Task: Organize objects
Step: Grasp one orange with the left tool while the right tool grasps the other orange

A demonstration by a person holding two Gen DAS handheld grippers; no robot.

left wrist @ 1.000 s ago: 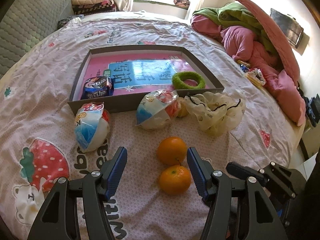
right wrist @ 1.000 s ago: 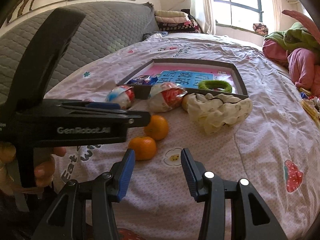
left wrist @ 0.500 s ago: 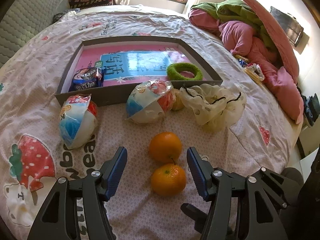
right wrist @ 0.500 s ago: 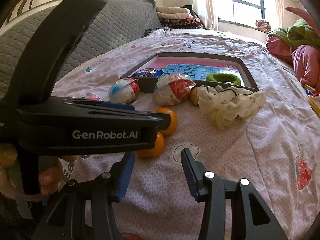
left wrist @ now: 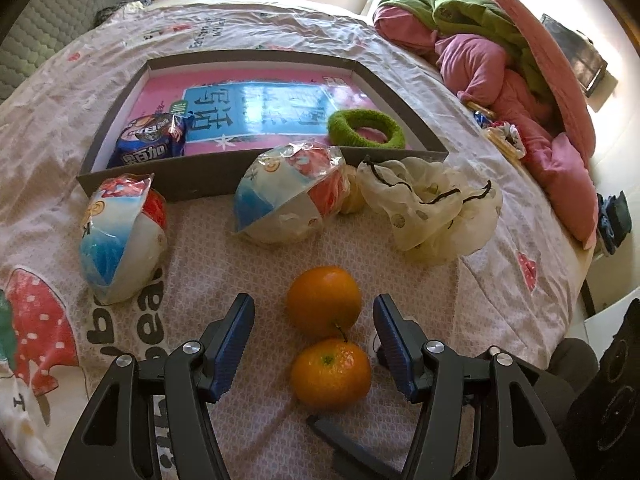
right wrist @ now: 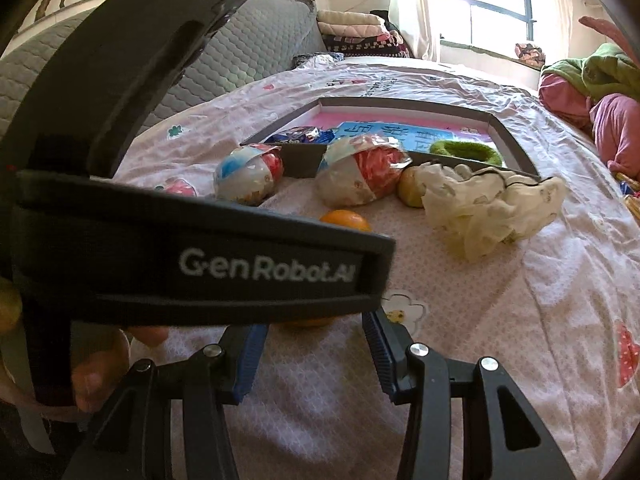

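Observation:
Two oranges lie on the patterned bedspread, the near orange (left wrist: 330, 374) touching the far orange (left wrist: 323, 301). My left gripper (left wrist: 314, 312) is open and straddles both, its blue pads clear of them. My right gripper (right wrist: 316, 326) is open just above the sheet, with nothing gripped. The left gripper's body (right wrist: 200, 264) crosses the right wrist view and hides most of the oranges; only the top of the far orange (right wrist: 346, 220) and a sliver of the near orange (right wrist: 308, 323) show. A grey tray (left wrist: 200, 184) lies beyond.
The tray holds a pink book, a blue snack pack (left wrist: 152, 140) and a green hair ring (left wrist: 366, 128). Two wrapped balls (left wrist: 120, 236) (left wrist: 288, 196), a small yellow fruit (left wrist: 352, 196) and a cream cloth bag (left wrist: 432, 208) lie before it. Pink and green bedding (left wrist: 500, 60) is piled at the right.
Both grippers sank and moved forward toward the oranges. The left gripper's fingers now reach past the near orange, and its body covers more of the right wrist view.

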